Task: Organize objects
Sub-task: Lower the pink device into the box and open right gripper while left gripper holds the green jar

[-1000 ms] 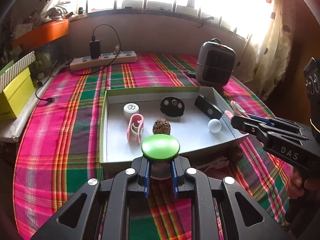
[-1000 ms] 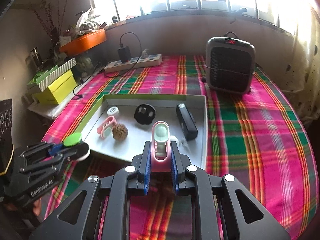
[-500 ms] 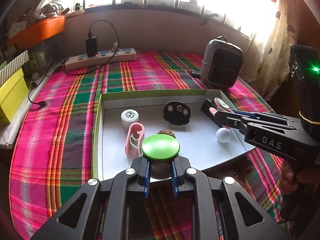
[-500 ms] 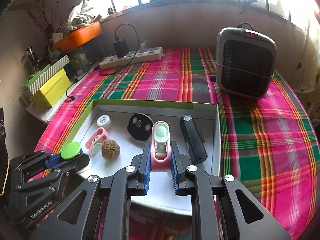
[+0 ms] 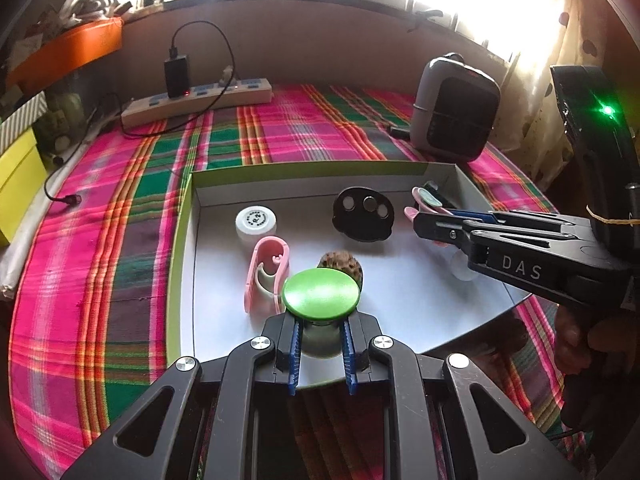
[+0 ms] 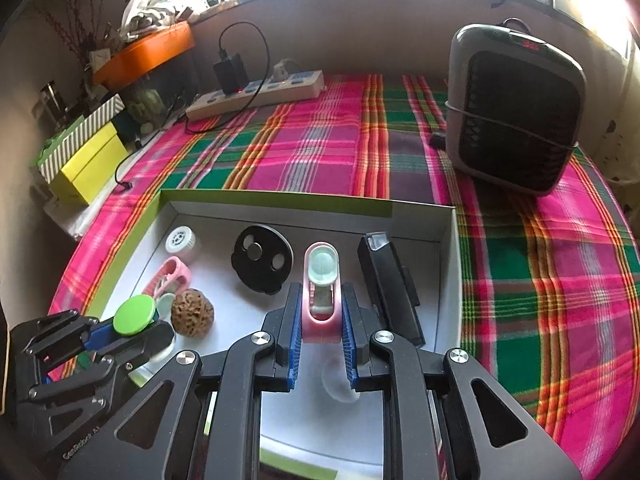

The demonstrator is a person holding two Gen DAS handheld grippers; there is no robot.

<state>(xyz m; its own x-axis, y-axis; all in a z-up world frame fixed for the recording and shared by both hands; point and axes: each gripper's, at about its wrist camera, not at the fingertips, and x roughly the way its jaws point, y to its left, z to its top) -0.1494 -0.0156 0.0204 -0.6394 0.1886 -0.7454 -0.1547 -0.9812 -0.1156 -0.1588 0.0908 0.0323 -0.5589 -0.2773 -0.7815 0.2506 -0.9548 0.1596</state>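
Currently, the scene reads as follows.
Left gripper (image 5: 320,354): clamped on a green-capped jar (image 5: 321,293); the blue pads press its clear body under the lid.
Left gripper position: held over the near left part of the tray (image 5: 188,240), above the tray floor.
Right gripper (image 6: 320,340): clamped on a pink clip (image 6: 321,292) with a pale green round end; the clip stands up between the pads.
Right gripper position: held over the near right part of the tray, beside a black rectangular block (image 6: 390,288).
Tray: shallow white box with green outer walls, resting on a plaid cloth (image 6: 320,148).
Tray contents, left side: 1 white round cap (image 5: 256,222) near the far corner; 1 pink clip lying flat (image 5: 266,274) just in front of it.
Tray contents, centre: 1 brown wrinkled nut (image 6: 192,312); 1 black disc (image 6: 262,258) with 3 round spots, farther back.
Tray contents, right side: the black rectangular block along the right wall; 1 pale ball (image 5: 464,270), partly hidden under the right gripper.
Surroundings: grey heater (image 6: 514,108) beyond the tray's right corner; power strip (image 6: 256,94) with a black charger against the far wall.
Person: 1 hand (image 5: 580,344) visible on the right gripper's handle.
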